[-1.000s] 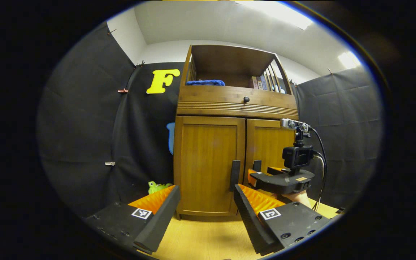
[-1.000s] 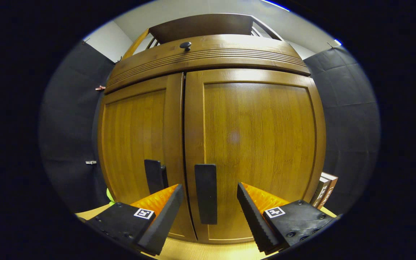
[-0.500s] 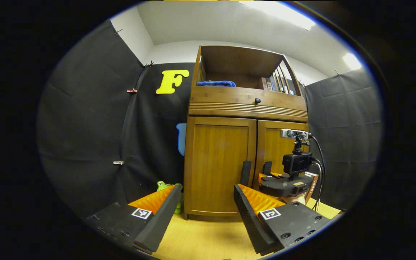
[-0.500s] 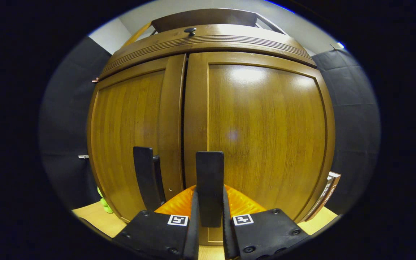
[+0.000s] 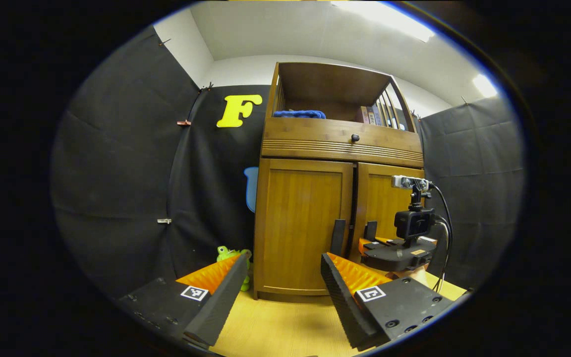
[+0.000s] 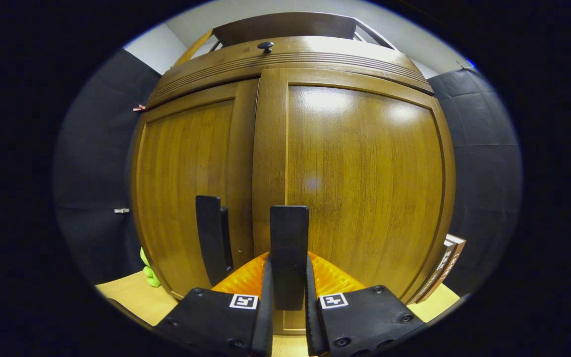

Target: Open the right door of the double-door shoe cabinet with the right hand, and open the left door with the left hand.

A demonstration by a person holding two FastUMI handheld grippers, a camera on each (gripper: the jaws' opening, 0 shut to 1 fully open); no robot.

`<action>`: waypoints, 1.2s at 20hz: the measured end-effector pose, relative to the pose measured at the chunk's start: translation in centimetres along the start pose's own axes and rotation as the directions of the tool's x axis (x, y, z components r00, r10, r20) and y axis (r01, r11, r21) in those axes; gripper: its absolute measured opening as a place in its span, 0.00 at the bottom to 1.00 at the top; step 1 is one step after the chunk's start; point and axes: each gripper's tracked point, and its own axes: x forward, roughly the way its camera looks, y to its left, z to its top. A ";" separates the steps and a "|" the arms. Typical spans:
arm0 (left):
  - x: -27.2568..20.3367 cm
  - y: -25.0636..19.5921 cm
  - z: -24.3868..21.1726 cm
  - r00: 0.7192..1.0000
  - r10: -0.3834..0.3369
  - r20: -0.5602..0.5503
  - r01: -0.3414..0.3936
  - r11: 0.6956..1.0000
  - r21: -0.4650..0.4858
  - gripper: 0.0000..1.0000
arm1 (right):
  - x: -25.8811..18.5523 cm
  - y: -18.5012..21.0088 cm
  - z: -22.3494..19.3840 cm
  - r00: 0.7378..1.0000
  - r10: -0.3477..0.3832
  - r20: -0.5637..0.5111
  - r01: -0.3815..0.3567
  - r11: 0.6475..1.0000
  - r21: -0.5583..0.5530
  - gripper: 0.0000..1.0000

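The wooden shoe cabinet stands ahead with two doors. In the right gripper view my right gripper is shut on the dark upright handle of the right door. That door's inner edge sits slightly forward of the left door, whose own handle is free. In the left gripper view my left gripper is open and well short of the left door and its handle. The right gripper, with its camera, is at the right door.
A green toy lies by the cabinet's left foot. Books lean at its right side. A blue cloth and more books are on the open top shelf above a drawer knob. The light wooden floor runs up to the cabinet.
My right gripper closed on the right door's handle, and that door's edge has since come slightly forward. The left gripper stayed open and drifted a little left and back.
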 end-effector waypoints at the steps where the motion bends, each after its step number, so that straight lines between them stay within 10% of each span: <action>1: 0.1 -0.4 0.2 1.000 -0.011 0.002 0.011 1.000 -0.002 0.93 | -0.8 -0.1 0.1 1.000 0.012 0.003 -0.012 1.000 0.000 0.27; 24: 0.1 -11.7 -0.8 0.977 -0.213 0.003 0.213 0.977 -0.023 0.93 | -14.3 -6.0 0.8 0.993 0.119 0.026 -0.119 0.993 -0.012 0.30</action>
